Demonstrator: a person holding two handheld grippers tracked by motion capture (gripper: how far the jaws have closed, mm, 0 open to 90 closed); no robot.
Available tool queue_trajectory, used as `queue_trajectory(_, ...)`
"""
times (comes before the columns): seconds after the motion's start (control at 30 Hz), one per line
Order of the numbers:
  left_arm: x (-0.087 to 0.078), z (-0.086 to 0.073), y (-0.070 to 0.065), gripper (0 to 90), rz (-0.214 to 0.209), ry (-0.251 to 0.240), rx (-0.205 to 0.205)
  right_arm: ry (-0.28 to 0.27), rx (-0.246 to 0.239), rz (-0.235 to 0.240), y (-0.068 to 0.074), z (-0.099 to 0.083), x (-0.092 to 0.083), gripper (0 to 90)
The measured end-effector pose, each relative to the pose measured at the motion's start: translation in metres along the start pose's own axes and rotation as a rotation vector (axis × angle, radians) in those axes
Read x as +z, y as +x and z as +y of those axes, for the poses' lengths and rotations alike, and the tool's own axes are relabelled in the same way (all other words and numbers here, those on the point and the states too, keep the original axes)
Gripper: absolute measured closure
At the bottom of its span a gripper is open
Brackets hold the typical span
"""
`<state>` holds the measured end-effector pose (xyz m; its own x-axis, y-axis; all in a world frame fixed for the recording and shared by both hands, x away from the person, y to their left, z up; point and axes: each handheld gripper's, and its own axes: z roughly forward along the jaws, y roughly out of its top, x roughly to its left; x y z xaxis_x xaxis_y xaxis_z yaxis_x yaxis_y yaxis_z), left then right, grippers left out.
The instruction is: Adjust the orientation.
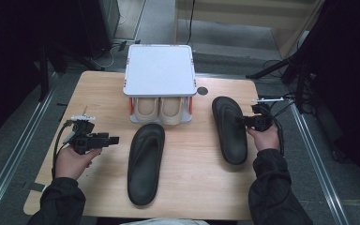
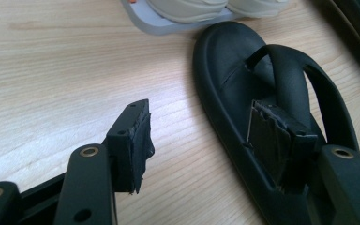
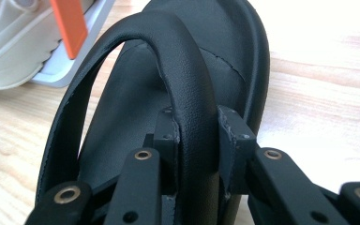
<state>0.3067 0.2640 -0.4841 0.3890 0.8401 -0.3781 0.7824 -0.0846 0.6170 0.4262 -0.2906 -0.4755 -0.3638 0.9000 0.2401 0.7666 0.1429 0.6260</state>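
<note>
Here we logged one wooden table [image 1: 192,187] carrying a small two-tier shoe rack [image 1: 159,70], grey-white, with orange posts [image 3: 69,26] at its corners. Its top shelf lay bare. Its lower shelf held one pair of pale beige shoes [image 1: 161,108], side by side, toes toward us; we could not tell their make from any view.

Item two: the right black sandal [image 1: 229,129], lying flat on the table to the right of the rack. We held the right gripper [image 1: 248,121] at its outer strap, and in the right gripper view the jaws stood clamped on that strap [image 3: 192,93], one pad pressing each side of it, with the footbed beyond and below the jaws and the rack past their upper left.

Item three: the left black sandal [image 1: 145,161], flat on the table just in front of the rack, ungripped. We kept the left gripper [image 1: 113,139] to its left, apart from it. In the left gripper view the jaws stood wide apart with nothing between the pads but bare table; the sandal [image 2: 262,93] lay beyond the right-hand jaw, which overlapped its edge in the picture, and the rack's base [image 2: 168,23] showed farther ahead.
</note>
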Motion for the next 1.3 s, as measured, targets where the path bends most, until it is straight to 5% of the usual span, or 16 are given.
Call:
queue_trajectory(0.63, 0.017, 0.019, -0.014, 40.3, -0.035, 0.014, 0.074, 0.017, -0.027, 0.047, 0.036, -0.029, -0.022, 72.1)
queue_trajectory(1.07, 0.026, 0.026, -0.021, 48.3, -0.050, 0.038, 0.099, 0.041, -0.045, 0.076, 0.076, -0.052, -0.026, 71.9)
queue_trajectory(1.13, 0.025, 0.027, -0.022, 62.3, -0.061, 0.042, 0.076, 0.040, -0.049, 0.080, 0.082, -0.055, -0.025, 71.8)
queue_trajectory(1.17, 0.023, 0.028, -0.022, 62.3, -0.079, 0.022, 0.071, 0.039, -0.053, 0.082, 0.084, -0.056, -0.025, 71.8)
queue_trajectory(1.23, 0.019, 0.029, -0.024, 78.8, -0.084, -0.016, 0.101, 0.036, -0.064, 0.091, 0.094, -0.059, -0.022, 71.8)
queue_trajectory(1.3, 0.020, 0.030, -0.023, 81.9, -0.076, -0.007, 0.123, 0.039, -0.068, 0.096, 0.097, -0.060, -0.022, 71.7)
